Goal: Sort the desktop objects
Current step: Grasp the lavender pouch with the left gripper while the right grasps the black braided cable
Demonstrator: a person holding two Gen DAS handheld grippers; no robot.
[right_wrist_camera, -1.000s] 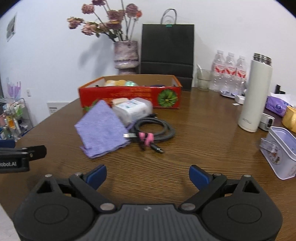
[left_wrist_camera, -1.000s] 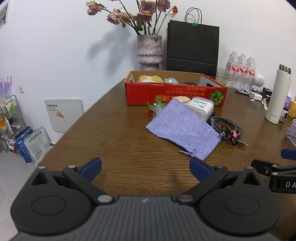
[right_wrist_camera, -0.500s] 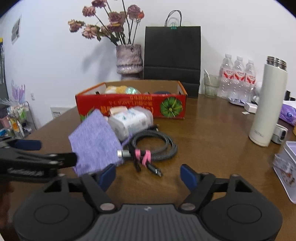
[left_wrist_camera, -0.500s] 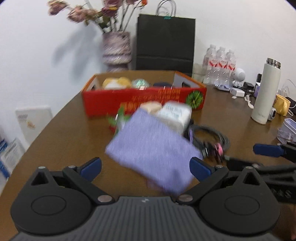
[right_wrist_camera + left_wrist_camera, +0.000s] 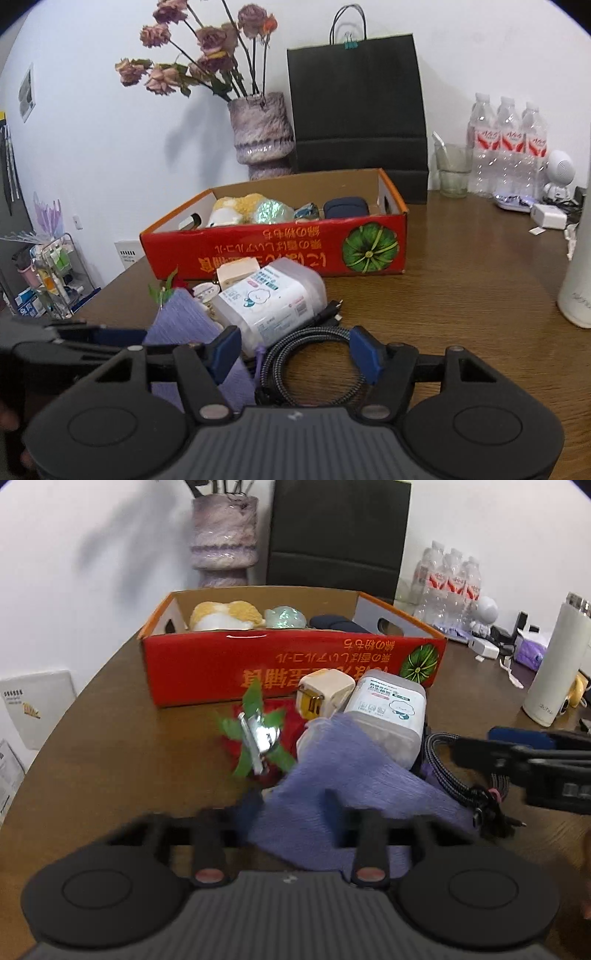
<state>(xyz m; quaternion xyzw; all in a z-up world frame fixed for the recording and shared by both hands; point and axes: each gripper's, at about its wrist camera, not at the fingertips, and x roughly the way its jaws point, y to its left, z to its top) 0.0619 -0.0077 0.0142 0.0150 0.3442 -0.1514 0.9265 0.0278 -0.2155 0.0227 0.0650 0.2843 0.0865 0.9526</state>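
A purple cloth pouch lies on the wooden table in front of a red cardboard box. My left gripper is blurred, its fingers close around the pouch's near edge. My right gripper is open just above a coiled black braided cable. A white wipes pack, a white charger and a red strawberry clip lie by the box. The box holds a plush toy and a dark case.
A vase of dried flowers and a black paper bag stand behind the box. Water bottles, a glass and a white thermos are at the right.
Both grippers have moved forward to the pile. The left fingers have narrowed from wide open onto the pouch. The right gripper has narrowed slightly and come over the cable.
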